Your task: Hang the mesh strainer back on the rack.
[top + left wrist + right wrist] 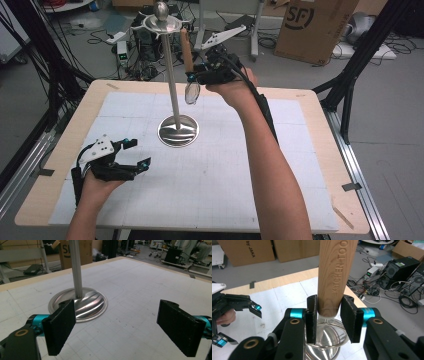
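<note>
A metal stand has a round base, a thin pole and a hooked disc with a knob on top. Just right of the pole, my right gripper is shut on a kitchen tool's wooden handle. The handle points up and the tool's shiny metal bowl-shaped head hangs below the jaws. That head also shows under the jaws in the right gripper view. My left gripper rests low on the mat, front left of the base, open and holding nothing. Its view looks between the two pads at the base and pole.
A white gridded mat covers the wooden table. Past the far edge the floor holds cardboard boxes, computers and cables. Black frame legs stand at both sides.
</note>
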The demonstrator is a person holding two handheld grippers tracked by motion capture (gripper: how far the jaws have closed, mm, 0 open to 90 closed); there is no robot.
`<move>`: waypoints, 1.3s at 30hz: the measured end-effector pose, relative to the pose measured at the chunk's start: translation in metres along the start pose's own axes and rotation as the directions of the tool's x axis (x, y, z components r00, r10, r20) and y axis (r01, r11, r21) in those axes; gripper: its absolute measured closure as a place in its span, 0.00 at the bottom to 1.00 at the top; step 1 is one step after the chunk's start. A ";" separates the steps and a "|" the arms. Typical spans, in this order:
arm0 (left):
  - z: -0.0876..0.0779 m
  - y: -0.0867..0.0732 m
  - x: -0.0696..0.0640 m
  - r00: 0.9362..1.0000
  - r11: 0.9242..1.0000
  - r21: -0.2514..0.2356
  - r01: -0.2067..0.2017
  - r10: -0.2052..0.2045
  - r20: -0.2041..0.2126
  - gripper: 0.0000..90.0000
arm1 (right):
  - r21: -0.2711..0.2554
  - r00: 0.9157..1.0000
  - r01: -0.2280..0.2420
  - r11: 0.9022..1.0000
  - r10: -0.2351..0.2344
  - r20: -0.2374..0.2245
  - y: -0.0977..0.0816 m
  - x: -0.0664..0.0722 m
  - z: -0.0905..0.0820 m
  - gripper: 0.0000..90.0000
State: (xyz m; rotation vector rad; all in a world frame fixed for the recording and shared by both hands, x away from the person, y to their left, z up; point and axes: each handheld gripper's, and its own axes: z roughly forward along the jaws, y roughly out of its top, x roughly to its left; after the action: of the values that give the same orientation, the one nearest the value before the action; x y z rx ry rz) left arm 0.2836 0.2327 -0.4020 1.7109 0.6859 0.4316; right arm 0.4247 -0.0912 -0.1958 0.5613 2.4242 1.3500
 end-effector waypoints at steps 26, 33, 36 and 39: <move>0.000 0.000 0.000 1.000 1.000 0.007 -0.008 0.008 -0.006 0.18 | -0.061 1.000 0.023 0.998 -0.023 0.007 -0.028 0.003 -0.044 0.59; 0.000 0.000 0.000 1.000 1.000 0.009 -0.008 0.009 -0.005 0.18 | -0.057 1.000 -0.001 0.998 0.002 0.013 -0.045 0.003 -0.050 0.57; 0.000 0.000 0.000 1.000 1.000 0.010 -0.007 0.007 -0.008 0.18 | -0.066 1.000 0.007 0.998 -0.006 0.013 -0.051 0.003 -0.054 0.56; 0.000 0.000 0.000 1.000 1.000 0.007 -0.005 0.005 -0.009 0.18 | -0.068 1.000 0.007 0.998 -0.006 0.011 -0.057 0.005 -0.058 0.55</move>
State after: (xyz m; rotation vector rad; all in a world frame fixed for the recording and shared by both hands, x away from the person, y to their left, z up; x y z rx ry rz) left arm 0.2836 0.2330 -0.4022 1.7187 0.6905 0.4410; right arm 0.3841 -0.1587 -0.2157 0.5418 2.3595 1.4170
